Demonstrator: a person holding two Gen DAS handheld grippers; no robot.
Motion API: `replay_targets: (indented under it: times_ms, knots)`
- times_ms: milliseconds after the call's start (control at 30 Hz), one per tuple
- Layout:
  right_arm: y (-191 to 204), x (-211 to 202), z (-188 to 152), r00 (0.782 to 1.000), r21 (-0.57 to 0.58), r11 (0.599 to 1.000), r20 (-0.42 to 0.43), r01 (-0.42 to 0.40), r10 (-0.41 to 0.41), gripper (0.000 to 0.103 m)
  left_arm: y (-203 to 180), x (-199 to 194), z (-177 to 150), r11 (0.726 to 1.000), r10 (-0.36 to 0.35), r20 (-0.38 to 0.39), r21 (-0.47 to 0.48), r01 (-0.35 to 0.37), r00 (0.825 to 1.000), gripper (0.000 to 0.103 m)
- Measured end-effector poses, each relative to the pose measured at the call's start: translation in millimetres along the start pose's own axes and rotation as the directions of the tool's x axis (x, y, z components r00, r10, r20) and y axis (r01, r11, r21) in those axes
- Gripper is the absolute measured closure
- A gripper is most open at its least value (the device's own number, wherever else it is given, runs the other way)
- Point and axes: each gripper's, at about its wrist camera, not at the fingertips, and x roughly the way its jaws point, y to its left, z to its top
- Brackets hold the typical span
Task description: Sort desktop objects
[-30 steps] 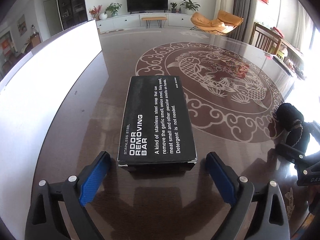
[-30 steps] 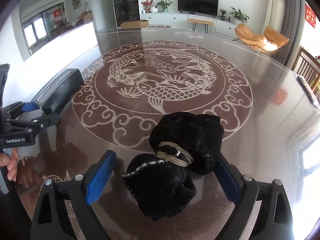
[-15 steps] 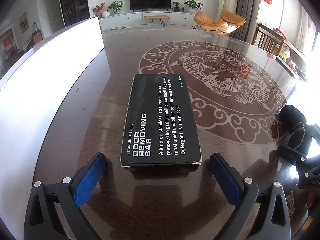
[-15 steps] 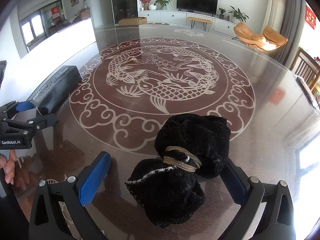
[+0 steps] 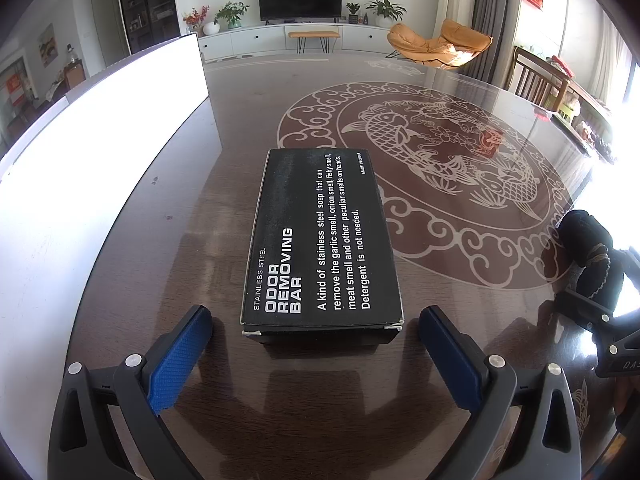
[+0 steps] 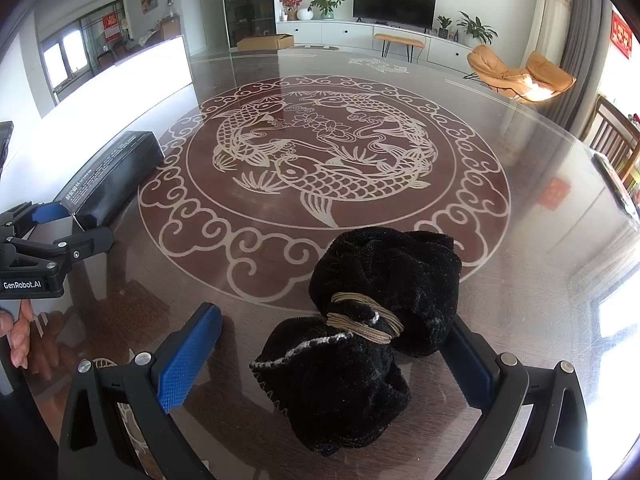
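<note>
A black box [image 5: 320, 240] printed "Odor Removing Bar" lies flat on the dark table, just ahead of my left gripper [image 5: 316, 344]. That gripper is open, its blue pads wider than the box and short of its near end. The box also shows at the left of the right wrist view [image 6: 108, 176]. A black velvet pouch [image 6: 360, 332] tied with tan cord lies between the fingers of my right gripper [image 6: 332, 364]. That gripper is open around the pouch's lower half; its right pad is close to or touching it. The pouch also shows at the right edge of the left wrist view [image 5: 592, 256].
A tall white panel [image 5: 88, 168] stands along the table's left side, close to the box. The table [image 6: 540, 264] bears a round carp design [image 6: 320, 172]. The left gripper's body [image 6: 36, 256] and a hand show at the right wrist view's left edge.
Both grippers have drawn back slightly, so the box and the pouch sit a little farther ahead of the fingers. Both stay open. Neither object has moved.
</note>
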Motion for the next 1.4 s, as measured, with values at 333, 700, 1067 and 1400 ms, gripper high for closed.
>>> replay_targets:
  times_ms: [333, 700, 1067, 1400]
  knots:
    - [0, 0, 0, 1.0, 0.0, 1.0, 0.0, 0.0, 0.0, 0.0, 0, 0, 0, 1.0, 0.0, 0.0, 0.0, 0.0, 1.0, 0.0]
    - [0, 0, 0, 1.0, 0.0, 1.0, 0.0, 0.0, 0.0, 0.0, 0, 1, 0, 1.0, -0.001, 0.0, 0.0, 0.001, 1.0, 0.0]
    - [-2, -4, 5, 0.999, -0.011, 1.0, -0.046, -0.009, 0.009, 0.04, -3, -18, -6, 0.999, -0.042, 0.062, 0.028, 0.04, 0.997, 0.045]
    - [12, -57, 13, 0.994, 0.047, 0.995, 0.069, -0.088, 0.085, 0.068, 51, -113, -2, 0.953, -0.177, 0.261, -0.197, 0.231, 0.949, 0.046]
